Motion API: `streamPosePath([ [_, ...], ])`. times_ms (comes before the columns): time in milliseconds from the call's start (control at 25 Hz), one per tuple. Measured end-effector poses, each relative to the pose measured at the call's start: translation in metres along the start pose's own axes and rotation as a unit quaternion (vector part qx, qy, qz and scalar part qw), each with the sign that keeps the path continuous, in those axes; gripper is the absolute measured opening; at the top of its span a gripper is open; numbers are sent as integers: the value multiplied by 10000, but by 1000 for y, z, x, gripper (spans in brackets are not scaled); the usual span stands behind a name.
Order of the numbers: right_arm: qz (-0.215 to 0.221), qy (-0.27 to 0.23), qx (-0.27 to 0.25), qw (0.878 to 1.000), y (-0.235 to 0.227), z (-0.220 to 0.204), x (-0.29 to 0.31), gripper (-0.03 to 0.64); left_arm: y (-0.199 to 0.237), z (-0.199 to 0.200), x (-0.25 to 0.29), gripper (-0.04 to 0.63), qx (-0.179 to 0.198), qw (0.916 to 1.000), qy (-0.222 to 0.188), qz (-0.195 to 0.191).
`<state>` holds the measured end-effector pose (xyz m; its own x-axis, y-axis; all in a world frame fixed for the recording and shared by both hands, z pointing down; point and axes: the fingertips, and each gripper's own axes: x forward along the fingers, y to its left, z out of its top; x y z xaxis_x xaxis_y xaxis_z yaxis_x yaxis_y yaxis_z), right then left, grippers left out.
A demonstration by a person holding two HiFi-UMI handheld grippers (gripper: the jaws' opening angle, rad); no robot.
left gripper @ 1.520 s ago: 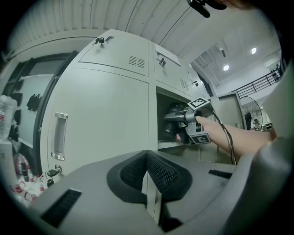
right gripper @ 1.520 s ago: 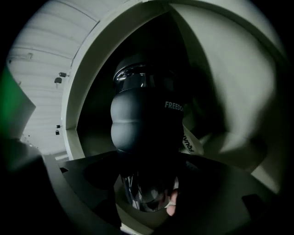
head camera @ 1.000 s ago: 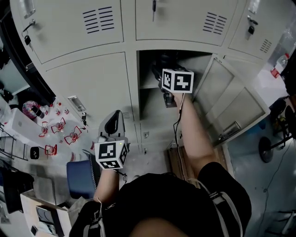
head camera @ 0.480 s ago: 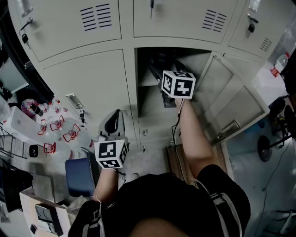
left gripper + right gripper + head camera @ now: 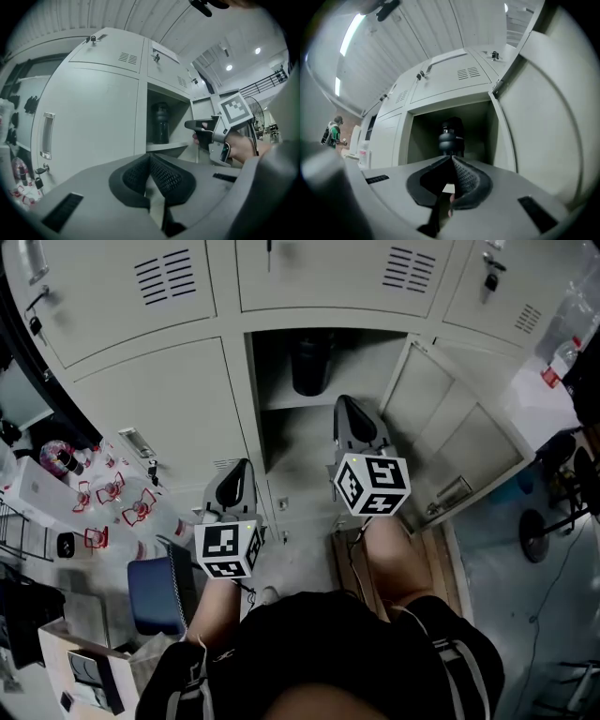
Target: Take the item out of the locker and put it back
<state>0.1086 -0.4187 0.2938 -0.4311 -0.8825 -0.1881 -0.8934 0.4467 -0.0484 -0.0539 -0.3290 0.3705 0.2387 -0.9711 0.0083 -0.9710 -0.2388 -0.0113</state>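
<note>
A dark bottle (image 5: 309, 362) stands upright on the shelf (image 5: 302, 400) of the open locker; it also shows in the left gripper view (image 5: 161, 123) and in the right gripper view (image 5: 451, 136). My right gripper (image 5: 346, 403) is outside the locker, in front of the opening and pointing at the bottle, apart from it. Its jaws have just been closing and now stand shut (image 5: 451, 159) with nothing between them. My left gripper (image 5: 238, 467) is held in front of the closed door to the left, shut and empty (image 5: 150, 157).
The locker's door (image 5: 459, 437) hangs open to the right. Closed lockers (image 5: 159, 390) surround the opening. A blue chair (image 5: 157, 596) and a table with red-and-white items (image 5: 112, 502) are at the left. A person (image 5: 333, 131) stands far off.
My right gripper has come back out of the locker toward me. The bottle, hidden behind it before, now stands alone on the shelf. The left gripper has hardly shifted.
</note>
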Motion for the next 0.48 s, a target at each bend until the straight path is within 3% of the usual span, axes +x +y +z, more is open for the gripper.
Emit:
streamPosePath([
  [240,247,220,-117,9994,8,-35,-38,14,-28,-6,2,12,30,9999,88,-116],
  [480,473,457,193,9976,12,-43,-49,14,-41,-1,4,12,71,9999,48,-92],
])
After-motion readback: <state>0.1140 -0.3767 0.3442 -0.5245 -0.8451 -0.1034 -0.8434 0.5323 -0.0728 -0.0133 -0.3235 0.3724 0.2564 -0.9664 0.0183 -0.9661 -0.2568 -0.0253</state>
